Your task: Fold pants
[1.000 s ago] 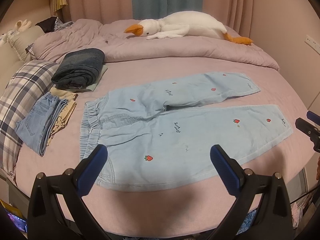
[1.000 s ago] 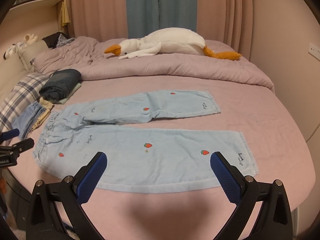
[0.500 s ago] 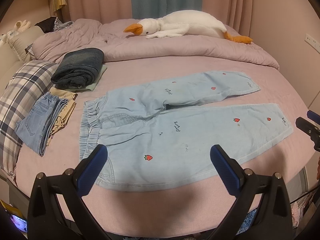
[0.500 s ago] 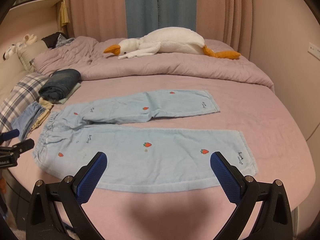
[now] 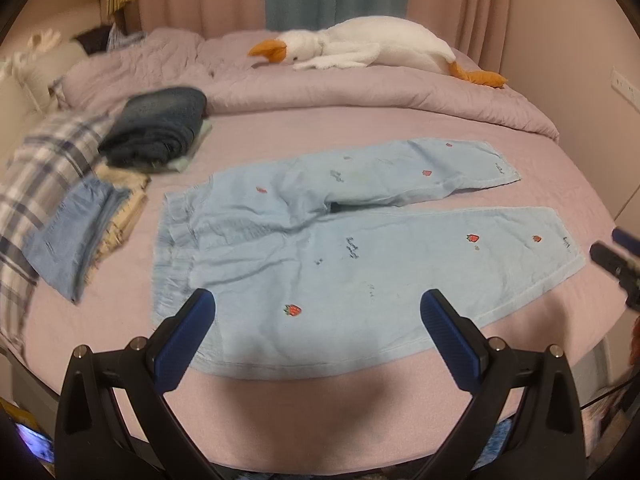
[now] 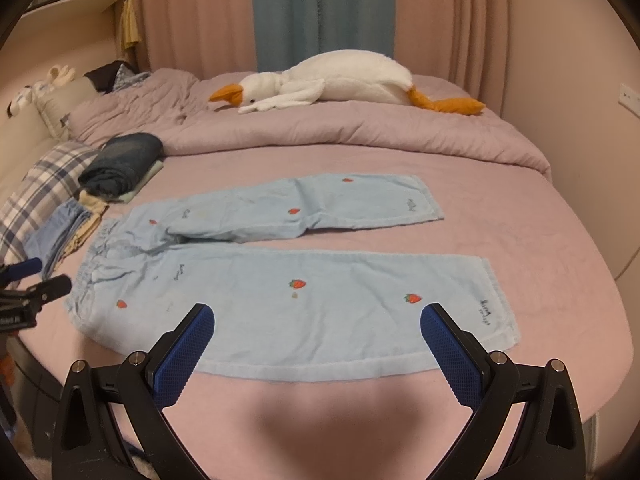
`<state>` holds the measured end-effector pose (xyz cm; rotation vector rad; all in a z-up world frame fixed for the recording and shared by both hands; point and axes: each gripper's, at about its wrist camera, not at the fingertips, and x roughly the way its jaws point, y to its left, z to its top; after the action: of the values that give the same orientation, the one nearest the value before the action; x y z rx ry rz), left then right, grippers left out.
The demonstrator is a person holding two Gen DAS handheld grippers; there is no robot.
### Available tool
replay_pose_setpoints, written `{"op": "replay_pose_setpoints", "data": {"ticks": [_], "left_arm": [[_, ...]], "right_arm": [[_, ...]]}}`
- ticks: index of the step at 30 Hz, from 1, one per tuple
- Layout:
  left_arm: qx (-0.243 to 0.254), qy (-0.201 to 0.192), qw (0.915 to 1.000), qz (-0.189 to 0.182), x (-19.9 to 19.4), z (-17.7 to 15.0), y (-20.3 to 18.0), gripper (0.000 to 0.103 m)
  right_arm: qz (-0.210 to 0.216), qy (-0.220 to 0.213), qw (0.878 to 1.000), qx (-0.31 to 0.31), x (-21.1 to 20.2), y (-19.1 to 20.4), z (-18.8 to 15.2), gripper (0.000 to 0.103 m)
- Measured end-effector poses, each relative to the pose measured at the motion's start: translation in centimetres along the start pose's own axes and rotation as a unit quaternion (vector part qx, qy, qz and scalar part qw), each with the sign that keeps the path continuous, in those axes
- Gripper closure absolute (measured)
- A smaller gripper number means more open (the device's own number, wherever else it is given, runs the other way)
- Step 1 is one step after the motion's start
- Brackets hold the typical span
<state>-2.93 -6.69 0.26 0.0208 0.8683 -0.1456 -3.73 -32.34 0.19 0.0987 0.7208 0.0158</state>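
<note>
Pink bedsheet (image 6: 520,208) carries the light-blue strawberry-print pants (image 6: 320,300), spread flat, legs apart. Both my left gripper (image 5: 316,320) and right gripper (image 6: 316,328) hover wide-spread, holding nothing. Only my left view shows the waistband (image 5: 176,248) near; my right shows the hems (image 6: 500,300).

Small dark script is stitched on the pants (image 6: 280,304) near the leg hems, too small to read.

My round bed with its pink sheet (image 6: 520,208) carries light-blue strawberry-print pants (image 6: 280,304) spread flat. A bunched mauve quilt (image 6: 360,132) lies behind them. Folded clothes (image 6: 124,168) and a plaid pillow (image 6: 36,196) lie at the left.
</note>
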Motion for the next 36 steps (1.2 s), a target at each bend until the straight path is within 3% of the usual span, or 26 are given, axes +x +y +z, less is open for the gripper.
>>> {"op": "replay_pose_setpoints", "data": {"ticks": [4,6,10,11,17,19,21,23,24,25,26,28,31,36], "left_arm": [[-0.080,0.037,0.9960,-0.016,2.8,-0.9,2.9,0.001],[-0.138,0.066,0.9881,-0.013,4.7,-2.1,5.4,0.001],[-0.247,0.102,0.9630,-0.037,7.1,-5.3,9.9,0.001],[-0.279,0.103,0.9540,-0.041,7.4,-6.4,11.2,0.001],[-0.366,0.083,0.9265,-0.031,8.3,-8.7,14.6,0.001],[-0.386,0.067,0.9190,-0.046,8.6,-8.7,15.2,0.002],[-0.392,0.050,0.9173,-0.049,8.7,-8.3,15.3,0.002],[-0.400,0.038,0.9146,-0.044,9.0,-7.8,15.3,0.010],[-0.402,0.033,0.9142,-0.042,9.0,-8.1,16.0,0.020],[-0.403,0.029,0.9141,-0.036,9.2,-8.0,16.4,0.037],[-0.404,0.033,0.9139,-0.025,9.3,-7.8,16.7,0.046],[-0.406,0.039,0.9130,-0.014,9.6,-8.0,17.3,0.077],[-0.412,0.033,0.9104,-0.024,9.4,-8.8,18.4,0.084],[-0.385,0.026,0.9226,-0.013,7.9,-9.0,18.0,0.085]], "right_arm": [[0.027,0.018,0.999,-0.041,1.9,2.0,-1.4,0.001],[0.041,0.030,0.996,-0.074,3.1,3.8,-2.5,0.001],[0.055,0.037,0.984,-0.165,5.2,7.9,-5.1,0.001],[0.062,0.036,0.980,-0.186,5.6,9.0,-5.7,0.001],[0.107,0.020,0.951,-0.290,7.5,13.5,-8.0,0.001],[0.120,0.016,0.940,-0.318,8.1,14.9,-8.7,0.015],[0.132,0.018,0.931,-0.341,8.8,16.3,-9.6,0.025],[0.132,0.016,0.926,-0.353,9.6,17.4,-10.0,0.030],[0.133,0.005,0.925,-0.356,9.7,17.8,-10.0,0.033],[0.134,-0.002,0.925,-0.357,9.7,18.0,-9.9,0.041],[0.132,-0.007,0.924,-0.358,9.8,18.3,-9.8,0.048],[0.129,-0.015,0.921,-0.367,10.2,19.0,-9.8,0.076],[0.132,-0.018,0.917,-0.376,10.4,19.7,-9.9,0.087],[0.140,-0.024,0.910,-0.389,8.8,19.8,-9.7,0.089]]}}
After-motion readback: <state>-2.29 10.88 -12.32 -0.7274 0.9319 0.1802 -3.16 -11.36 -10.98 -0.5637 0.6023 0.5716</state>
